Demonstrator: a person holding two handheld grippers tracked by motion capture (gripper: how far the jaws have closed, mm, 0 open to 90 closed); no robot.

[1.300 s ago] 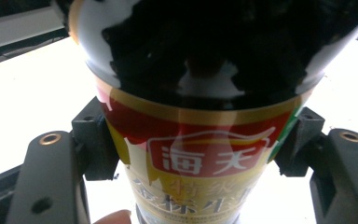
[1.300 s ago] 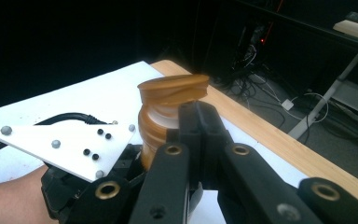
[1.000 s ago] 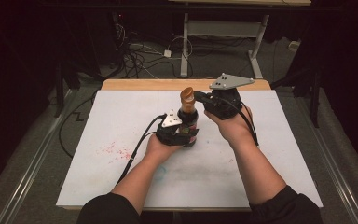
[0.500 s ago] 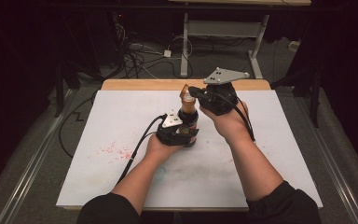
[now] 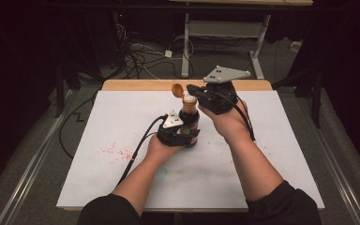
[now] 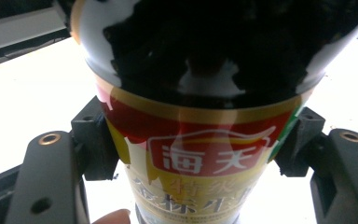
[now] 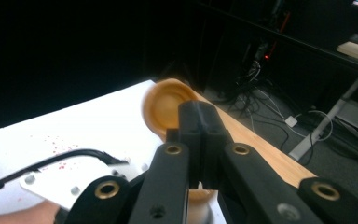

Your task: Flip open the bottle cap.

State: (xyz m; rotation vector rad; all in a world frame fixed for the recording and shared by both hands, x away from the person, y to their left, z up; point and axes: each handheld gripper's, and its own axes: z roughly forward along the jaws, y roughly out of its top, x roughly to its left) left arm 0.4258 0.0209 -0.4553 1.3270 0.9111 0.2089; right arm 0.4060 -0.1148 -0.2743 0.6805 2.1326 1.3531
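Here my left claw [image 5: 183, 136] pinched the bottle [image 5: 189, 123] low on its body, holding it upright near the middle of the desk [image 5: 262, 154], toward the far edge. My right claw [image 5: 193, 89], pressed together, sat at the bottle's top, just beside the flipped-open cap [image 5: 177, 89], which stood up from the neck toward the left edge.

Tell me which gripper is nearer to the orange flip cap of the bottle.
Right. The right gripper has its shut fingers at the open flip cap on the bottle's top; the left gripper is lower, clamped around the bottle body.
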